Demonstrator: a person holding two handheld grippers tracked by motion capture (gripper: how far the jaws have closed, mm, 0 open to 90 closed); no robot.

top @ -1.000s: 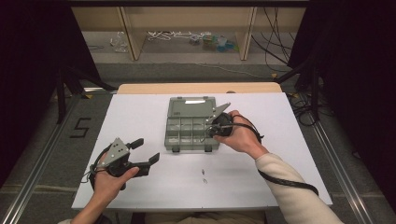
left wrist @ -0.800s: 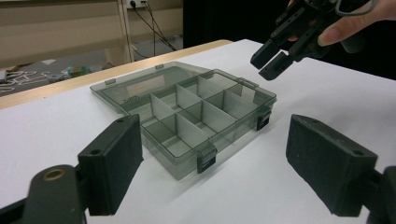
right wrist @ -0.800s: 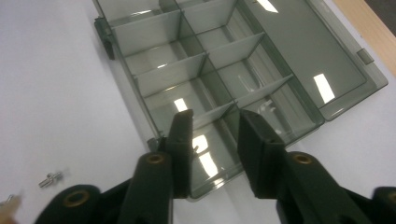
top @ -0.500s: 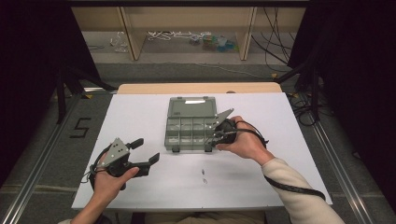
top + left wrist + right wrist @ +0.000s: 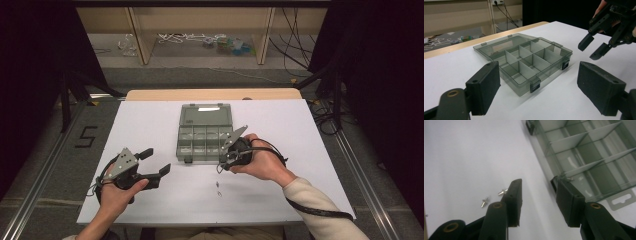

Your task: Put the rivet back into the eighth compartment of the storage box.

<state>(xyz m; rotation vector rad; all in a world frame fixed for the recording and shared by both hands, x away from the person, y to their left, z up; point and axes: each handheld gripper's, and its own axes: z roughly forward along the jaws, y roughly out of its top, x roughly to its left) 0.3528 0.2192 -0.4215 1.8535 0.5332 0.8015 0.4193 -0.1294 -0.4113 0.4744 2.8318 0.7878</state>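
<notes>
1. high view: i stand at a white table (image 5: 150, 125) with a gripper in each hand. an open grey-green compartment box (image 5: 204, 134) lies near the table's middle, its lid folded flat on the far side. my left gripper (image 5: 154, 162) hovers near the table's front left, well apart from the box, its jaws spread wide with nothing between them. my right gripper (image 5: 223, 161) sits just off the box's front right corner, pointing down toward the table. two small metal screws (image 5: 218, 189) lie on the bare table just in front of it.

2. left gripper view: my two black jaws rise from the bottom, far apart and empty. between them, farther off, lies the box (image 5: 524, 60), see-through, with dividers forming small compartments and dark latches on its near wall. at the upper right my right gripper (image 5: 592, 47) hangs over the table beside the box, jaws parted, nothing in them.

3. right gripper view: my jaws have just been opening and stand about half apart, with only bare table between them. the screws (image 5: 502, 192) lie on the table just left of my left-hand jaw. the box (image 5: 584, 162) runs along the upper right, its latch just behind my right-hand jaw; i cannot tell if they touch.
</notes>
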